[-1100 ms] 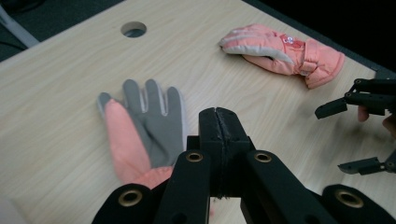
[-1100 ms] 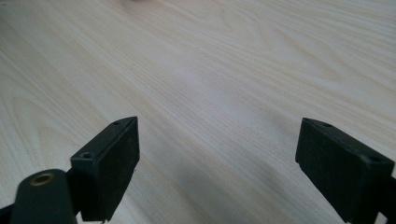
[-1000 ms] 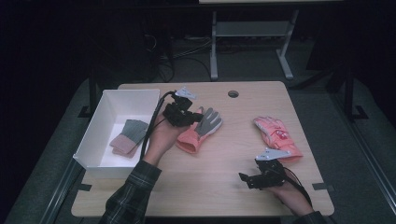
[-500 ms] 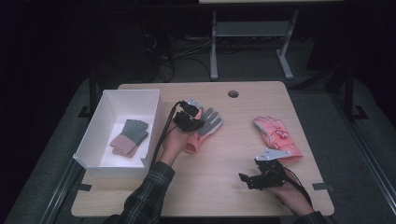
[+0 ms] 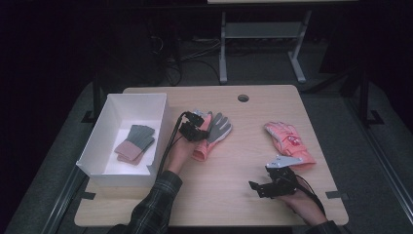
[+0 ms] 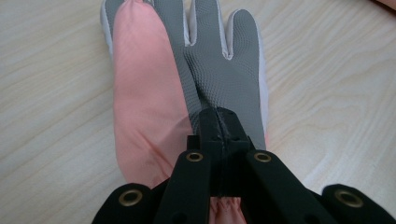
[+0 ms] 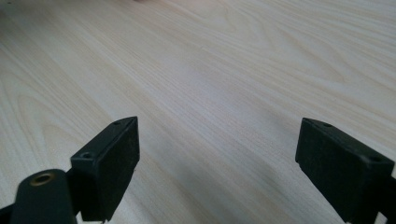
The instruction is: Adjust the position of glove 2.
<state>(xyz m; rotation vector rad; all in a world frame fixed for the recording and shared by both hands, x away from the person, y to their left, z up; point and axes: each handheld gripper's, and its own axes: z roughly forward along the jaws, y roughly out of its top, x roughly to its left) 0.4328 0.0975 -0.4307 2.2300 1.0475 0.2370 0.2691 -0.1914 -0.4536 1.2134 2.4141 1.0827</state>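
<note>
Left gripper [image 6: 219, 122]: clenched above pink-grey glove [image 6: 187, 79], centre frame
Right gripper [image 7: 217, 154]: jaws apart, idle
Advice: reopen, pinch cuff, lift to white box [image 5: 104, 127]

White box [image 5: 117, 176]: open-topped, on the table's left part, just to the left of the left gripper's [image 5: 206, 127] fingers.
Folded glove [image 5: 136, 143]: grey with a dull pink cuff, lying on the box floor, left of those fingers with the box wall between.
Pink glove [image 5: 287, 141]: flat on the table, near the right gripper's [image 5: 255, 187] fingers, beyond them and to their right, apart from them.
Table [image 5: 229, 200]: pale wood grain, bare under and between the right fingers.
Cable hole [image 5: 243, 98]: round, dark, near the far edge, well beyond both pairs of fingers.
Metal frame [image 5: 263, 31]: pale, on the dark floor past the table.
</note>
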